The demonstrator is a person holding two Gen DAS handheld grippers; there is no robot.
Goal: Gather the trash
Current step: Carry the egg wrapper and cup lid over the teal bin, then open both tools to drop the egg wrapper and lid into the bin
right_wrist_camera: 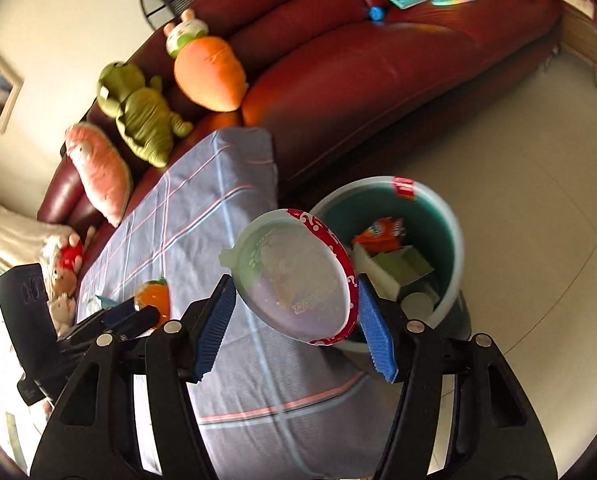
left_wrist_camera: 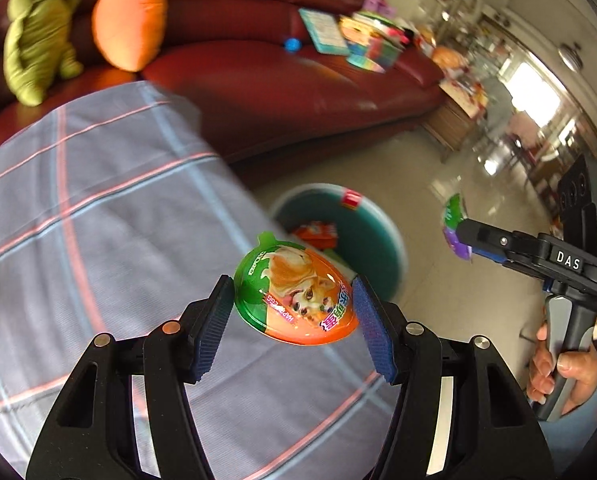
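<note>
An egg-shaped orange and green snack package point(left_wrist_camera: 296, 294), printed with a cartoon dog, sits clamped between the blue pads of the left tongs point(left_wrist_camera: 294, 322), printed face toward the camera. It is held in the air over the edge of a bench draped in a grey-blue checked cloth point(left_wrist_camera: 98, 220). The right tongs point(right_wrist_camera: 296, 316) grip a second egg-shaped package point(right_wrist_camera: 294, 276), seen from its pale, translucent back with a red patterned rim; in the left wrist view the same package point(left_wrist_camera: 452, 226) appears as a green and purple blur at the tips of the right tongs point(left_wrist_camera: 464, 236). A hand point(left_wrist_camera: 562, 368) grips the handle of that tool.

Just past both packages, a teal bin point(right_wrist_camera: 448, 248) with a pale rim stands on the glossy tiled floor point(right_wrist_camera: 518, 168), beside the bench's corner. Inside lie an orange wrapper point(right_wrist_camera: 378, 234), a green carton and other pale scraps.

Behind the bench runs a dark red leather sofa point(right_wrist_camera: 358, 92). On it rest a plush carrot point(right_wrist_camera: 210, 76), a green plush frog point(right_wrist_camera: 142, 114), a pink cushion point(right_wrist_camera: 98, 172), and, farther along, colourful books point(left_wrist_camera: 354, 36) and a small blue ball point(left_wrist_camera: 291, 44).
</note>
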